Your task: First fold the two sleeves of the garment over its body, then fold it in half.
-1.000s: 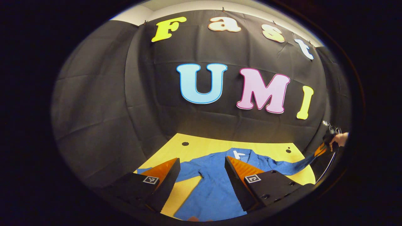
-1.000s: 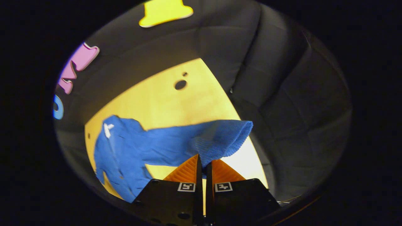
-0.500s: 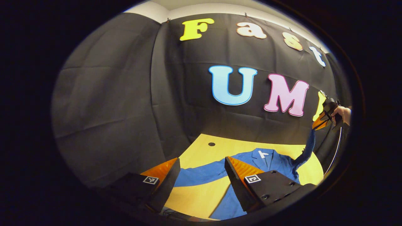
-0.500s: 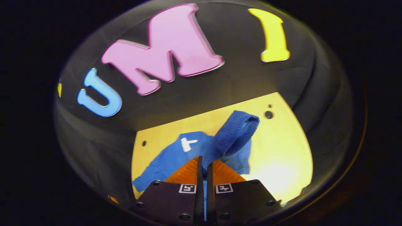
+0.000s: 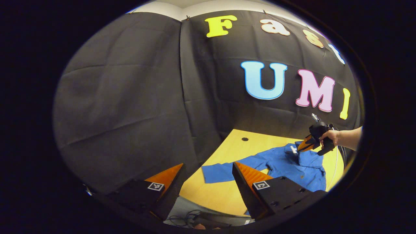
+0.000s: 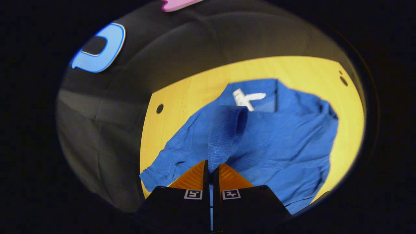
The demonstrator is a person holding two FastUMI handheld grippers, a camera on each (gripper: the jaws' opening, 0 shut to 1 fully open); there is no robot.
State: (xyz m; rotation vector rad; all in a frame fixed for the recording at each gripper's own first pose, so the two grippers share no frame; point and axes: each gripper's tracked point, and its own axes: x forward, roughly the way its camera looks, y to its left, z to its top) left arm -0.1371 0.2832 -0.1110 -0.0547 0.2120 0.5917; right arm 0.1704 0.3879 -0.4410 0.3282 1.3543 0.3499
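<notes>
Blue garment (image 6: 276, 143) is spread on the yellow table (image 6: 182, 94). One sleeve cuff (image 6: 226, 130) is pinched by the right gripper (image 6: 211, 167) and held above the body. Left gripper (image 5: 208, 182) is held spread, empty, off the table's edge. Other sleeve (image 5: 227, 167) is laid out flat.

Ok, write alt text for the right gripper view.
The right tongs are shut on a blue sleeve's cuff, holding it above the blue garment spread on a yellow table. A white tag shows at the collar.
</notes>
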